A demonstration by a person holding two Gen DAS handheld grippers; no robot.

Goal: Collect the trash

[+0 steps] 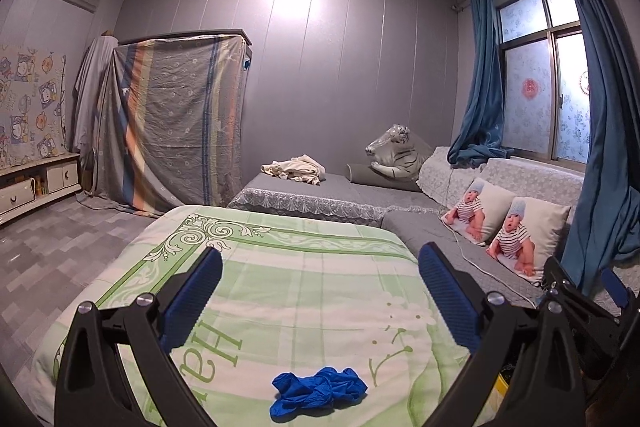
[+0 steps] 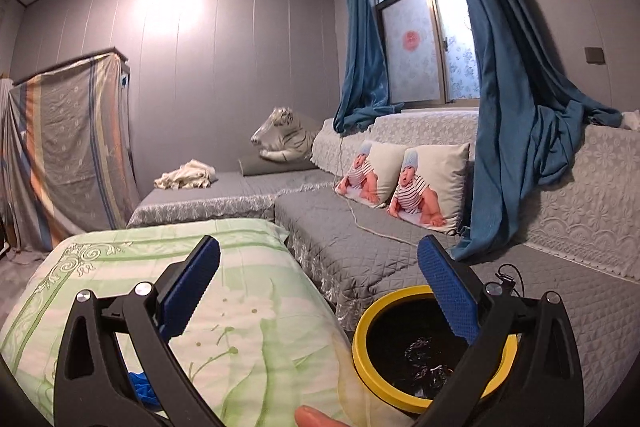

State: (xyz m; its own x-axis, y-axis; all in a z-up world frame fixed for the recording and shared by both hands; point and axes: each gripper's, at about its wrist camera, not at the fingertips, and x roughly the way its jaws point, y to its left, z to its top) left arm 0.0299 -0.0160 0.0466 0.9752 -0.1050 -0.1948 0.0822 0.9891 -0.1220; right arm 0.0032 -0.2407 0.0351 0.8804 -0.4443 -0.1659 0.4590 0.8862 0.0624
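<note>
A crumpled blue glove point(image 1: 319, 391) lies at bottom centre on my green blanket point(image 1: 304, 291); my left gripper point(image 1: 320, 293) and right gripper point(image 2: 319, 289) gape empty.

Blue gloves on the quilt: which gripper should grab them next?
Left. The left gripper is open with the crumpled blue gloves lying between its fingers. The right gripper, also open, sits nearer the yellow-rimmed bin and sees only a scrap of blue.

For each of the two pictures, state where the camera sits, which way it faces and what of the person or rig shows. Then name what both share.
Left wrist: on the left gripper, facing along the green quilt over blue gloves; the right gripper shows.
Right wrist: on the right gripper, facing the sofa over a yellow-rimmed bin; a fingertip shows.
Shared: quilt, gloves, sofa.
</note>
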